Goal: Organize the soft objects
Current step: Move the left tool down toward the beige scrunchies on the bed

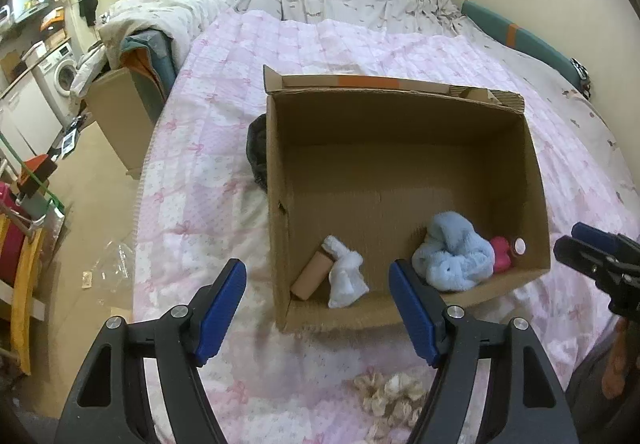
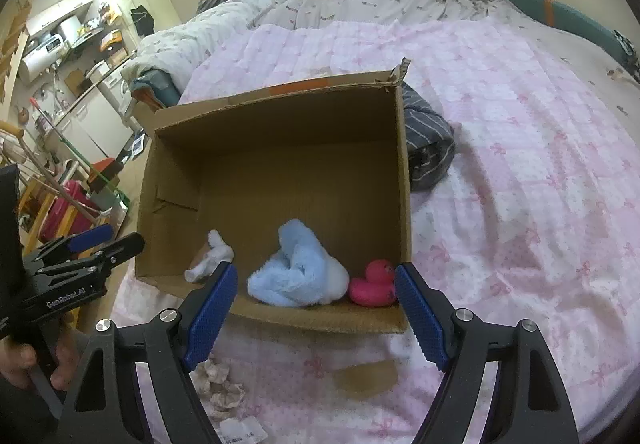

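An open cardboard box (image 1: 400, 148) (image 2: 280, 132) sits on the pink bed quilt. Inside lie a light blue fluffy cloth (image 1: 452, 252) (image 2: 300, 272), a small white cloth (image 1: 344, 276) (image 2: 210, 256), a tan roll (image 1: 310, 276) and a pink rubber duck (image 2: 374, 282) (image 1: 502, 252). A beige frilly cloth (image 1: 390, 398) (image 2: 218, 384) lies on the quilt in front of the box. My left gripper (image 1: 318, 314) is open and empty above the box's near edge. My right gripper (image 2: 316, 318) is open and empty, also at the near edge.
A dark striped garment (image 2: 428, 140) (image 1: 258, 148) lies on the quilt beside the box. A bunched duvet (image 1: 168, 16) lies at the bed's far left. Beyond the bed's left edge are a floor (image 1: 92, 204), a second box (image 1: 120, 116) and a washing machine (image 1: 60, 76).
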The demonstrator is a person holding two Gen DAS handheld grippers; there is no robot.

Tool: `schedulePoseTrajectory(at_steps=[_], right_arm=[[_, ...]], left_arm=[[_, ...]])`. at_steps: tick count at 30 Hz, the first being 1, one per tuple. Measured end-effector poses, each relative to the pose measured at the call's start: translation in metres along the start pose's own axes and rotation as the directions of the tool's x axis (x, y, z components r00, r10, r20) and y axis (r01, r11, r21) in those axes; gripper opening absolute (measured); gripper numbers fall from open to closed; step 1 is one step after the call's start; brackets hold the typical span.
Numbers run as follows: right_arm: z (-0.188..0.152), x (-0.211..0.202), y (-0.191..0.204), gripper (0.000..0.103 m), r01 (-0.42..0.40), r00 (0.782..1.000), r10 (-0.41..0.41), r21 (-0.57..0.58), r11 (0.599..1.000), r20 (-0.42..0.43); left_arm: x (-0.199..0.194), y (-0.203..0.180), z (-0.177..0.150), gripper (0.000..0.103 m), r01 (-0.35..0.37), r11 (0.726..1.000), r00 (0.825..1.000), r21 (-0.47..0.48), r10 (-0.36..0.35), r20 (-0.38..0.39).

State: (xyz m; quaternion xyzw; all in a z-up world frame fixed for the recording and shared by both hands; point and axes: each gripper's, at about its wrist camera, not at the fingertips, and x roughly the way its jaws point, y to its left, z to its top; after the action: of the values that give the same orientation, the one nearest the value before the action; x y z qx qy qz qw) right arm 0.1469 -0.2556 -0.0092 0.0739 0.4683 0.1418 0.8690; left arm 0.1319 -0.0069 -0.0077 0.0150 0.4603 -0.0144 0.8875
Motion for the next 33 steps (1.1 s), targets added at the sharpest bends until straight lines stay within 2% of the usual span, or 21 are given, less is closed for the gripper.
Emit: schedulePoseTrajectory(at_steps=[8,18,26,33], right_arm=[[-0.011,-0.017,0.001,0.085,-0.008,1.000,0.008,0.016,1.000,0.013],[-0.027,-0.029,0.004,0.085,-0.018,1.000,0.018,0.026,1.000,0.004],[-0.045,-0.029,-0.002,0.085,-0.022,0.998,0.026,0.074,0.997,-0.053],[-0.050,-0.015,-0.007,0.085,0.009,0.993,0.005,0.112,0.994,-0.121]], left_arm=[[-0.022,0.003,-0.019,0.071,-0.004,1.000,1.000,-0.018,0.004,0.000],[-0.030,0.013,-0.041,0.071,-0.005,0.996,0.999,-0.088,0.002,-0.039],[-0.017,0.023,-0.055,0.071,-0.027,0.993,0.993,-0.118,0.013,-0.120],[0.002,0.029,-0.062,0.071,-0.008,0.987,0.976,-0.161,-0.027,-0.215]])
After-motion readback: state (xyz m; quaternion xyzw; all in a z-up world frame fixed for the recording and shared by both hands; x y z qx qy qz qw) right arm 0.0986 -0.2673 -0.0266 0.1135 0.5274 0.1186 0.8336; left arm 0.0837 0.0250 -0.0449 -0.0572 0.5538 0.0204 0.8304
